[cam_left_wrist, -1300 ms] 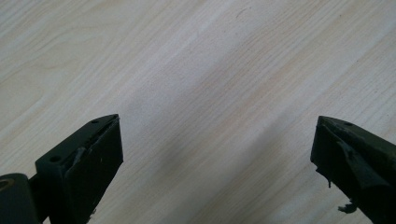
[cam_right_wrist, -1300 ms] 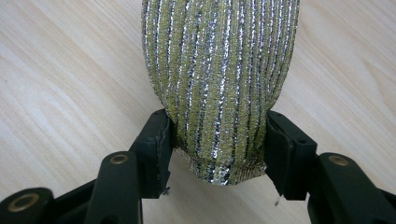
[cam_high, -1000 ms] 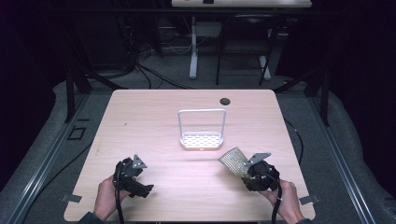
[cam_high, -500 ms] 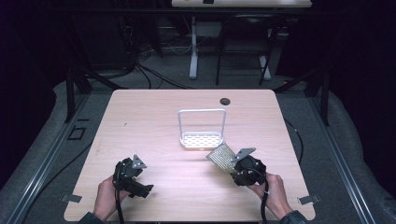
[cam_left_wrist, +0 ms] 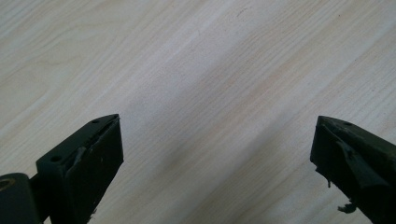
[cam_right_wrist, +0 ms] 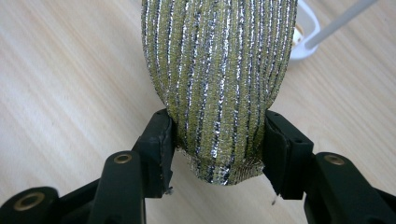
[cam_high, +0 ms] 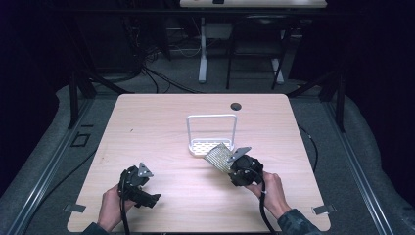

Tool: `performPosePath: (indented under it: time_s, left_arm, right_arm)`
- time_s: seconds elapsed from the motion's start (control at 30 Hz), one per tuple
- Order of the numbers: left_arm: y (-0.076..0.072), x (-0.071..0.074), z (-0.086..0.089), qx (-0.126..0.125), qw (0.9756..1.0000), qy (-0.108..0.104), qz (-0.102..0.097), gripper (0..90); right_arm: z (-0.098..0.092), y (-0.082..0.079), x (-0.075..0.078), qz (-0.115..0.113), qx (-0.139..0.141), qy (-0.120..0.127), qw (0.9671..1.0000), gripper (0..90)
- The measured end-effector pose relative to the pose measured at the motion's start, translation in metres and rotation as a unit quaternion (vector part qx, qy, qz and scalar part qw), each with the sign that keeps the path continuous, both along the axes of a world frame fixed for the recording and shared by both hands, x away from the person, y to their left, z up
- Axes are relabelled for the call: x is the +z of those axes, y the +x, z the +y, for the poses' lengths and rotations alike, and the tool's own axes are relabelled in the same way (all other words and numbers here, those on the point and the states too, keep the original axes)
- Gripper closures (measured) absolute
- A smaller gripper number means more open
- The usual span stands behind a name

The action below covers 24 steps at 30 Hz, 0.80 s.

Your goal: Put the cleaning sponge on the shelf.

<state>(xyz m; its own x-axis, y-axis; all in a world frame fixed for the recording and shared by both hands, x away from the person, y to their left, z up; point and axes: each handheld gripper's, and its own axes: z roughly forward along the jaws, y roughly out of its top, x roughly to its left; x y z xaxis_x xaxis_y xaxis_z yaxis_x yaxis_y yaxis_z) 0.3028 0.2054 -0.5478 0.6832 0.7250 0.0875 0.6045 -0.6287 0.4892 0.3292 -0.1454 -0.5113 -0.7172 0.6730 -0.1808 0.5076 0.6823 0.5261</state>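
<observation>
Holding a sponge point(cam_right_wrist: 219, 84) between its jaws, the right gripper point(cam_high: 234, 163) hangs just short of the rack point(cam_high: 212, 132), which lies straight ahead of it, its white tray nearly under the sponge's far end. The sponge's long axis runs out from the jaws toward that tray. It is a soft, rounded pad with a knitted cover, ribbed in yellow-green and glittering silver; the rack is thin white wire over a perforated base. The left gripper point(cam_high: 138, 185) rests farther off, jaws wide and empty above pale wood-grain bench point(cam_left_wrist: 196, 70)
</observation>
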Motion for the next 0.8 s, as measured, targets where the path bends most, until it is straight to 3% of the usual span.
performPosePath:
  time_s: [0.4, 0.8]
  left_arm:
    - [-0.001, 0.001, -0.001, -0.002, 1.0, -0.003, -0.003, 2.5]
    - [-0.001, 0.001, -0.001, -0.004, 1.0, -0.002, -0.001, 2.5]
  right_arm:
    - [0.037, 0.036, -0.003, -0.016, -0.024, 0.002, 0.9996, 49.0]
    - [0.04, 0.052, -0.006, -0.016, -0.048, -0.006, 0.9987, 49.3]
